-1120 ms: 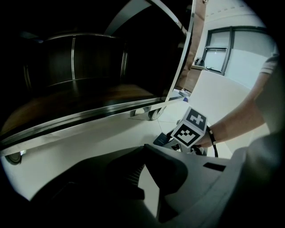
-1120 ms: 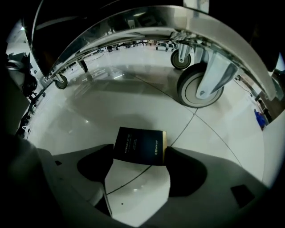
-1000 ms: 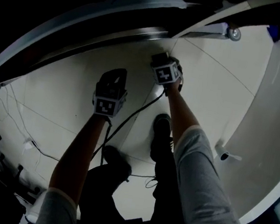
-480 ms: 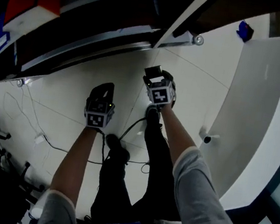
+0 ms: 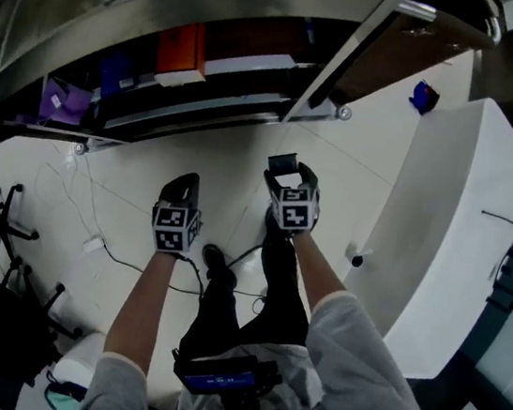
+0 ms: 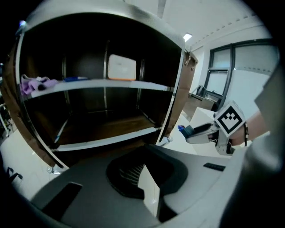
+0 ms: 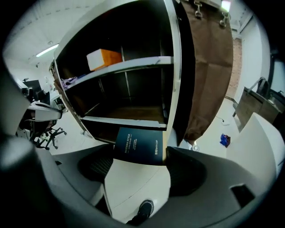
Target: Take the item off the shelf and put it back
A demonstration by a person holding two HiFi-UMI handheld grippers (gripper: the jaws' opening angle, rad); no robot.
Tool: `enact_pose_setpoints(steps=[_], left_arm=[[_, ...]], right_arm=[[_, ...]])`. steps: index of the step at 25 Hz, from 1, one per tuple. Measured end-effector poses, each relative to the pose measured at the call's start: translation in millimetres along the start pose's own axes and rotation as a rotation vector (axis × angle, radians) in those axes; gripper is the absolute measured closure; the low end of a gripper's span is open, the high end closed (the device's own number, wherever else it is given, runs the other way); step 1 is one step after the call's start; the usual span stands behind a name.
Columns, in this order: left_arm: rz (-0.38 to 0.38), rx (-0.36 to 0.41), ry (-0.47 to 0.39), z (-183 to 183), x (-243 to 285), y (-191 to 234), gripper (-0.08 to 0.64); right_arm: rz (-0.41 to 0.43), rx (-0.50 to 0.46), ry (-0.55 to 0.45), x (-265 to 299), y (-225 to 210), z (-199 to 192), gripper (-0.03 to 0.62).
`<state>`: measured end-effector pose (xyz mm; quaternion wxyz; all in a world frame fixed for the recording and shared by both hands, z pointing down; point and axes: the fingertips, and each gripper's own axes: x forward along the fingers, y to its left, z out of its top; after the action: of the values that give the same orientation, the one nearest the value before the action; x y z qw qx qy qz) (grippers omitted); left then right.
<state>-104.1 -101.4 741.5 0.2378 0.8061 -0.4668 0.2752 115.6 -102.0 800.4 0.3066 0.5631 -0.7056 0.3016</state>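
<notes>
Right claw [image 5: 285, 165] w/ box [image 7: 139, 146] up nearer shelf [image 5: 205, 99].

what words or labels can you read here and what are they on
"MODERN STYLE": on the cover of the dark blue book in the right gripper.
Smaller lines on that cover: too small to read.
The right gripper's marker cube: a square pattern only, no words.

Dim and underexposed throughout. Inside the shelf unit [image 6: 102, 84], deep shadow swallows detail. One ceiling light [image 6: 187, 37], up and right of the shelf unit, is the brightest spot. Heavy fisheye bending, black vignetted corners. Close foreground soft, out of focus.
</notes>
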Motion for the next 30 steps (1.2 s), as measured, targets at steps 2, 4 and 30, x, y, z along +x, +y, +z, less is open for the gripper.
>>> enact_pose_setpoints(steps=[2, 4, 30], left_arm=[[0.03, -0.03, -0.025, 22, -39, 2, 0.554], [0.054, -0.048, -0.051, 43, -75, 3, 0.554], [0.118, -0.041, -0.177, 141, -160, -5, 0.554]], right_arm=[[0.011, 0.0, -0.016, -36, 13, 18, 0.207], [0.021, -0.012, -0.032, -71, 23, 37, 0.206], [0.074, -0.156, -0.103, -147, 52, 169, 0.206]])
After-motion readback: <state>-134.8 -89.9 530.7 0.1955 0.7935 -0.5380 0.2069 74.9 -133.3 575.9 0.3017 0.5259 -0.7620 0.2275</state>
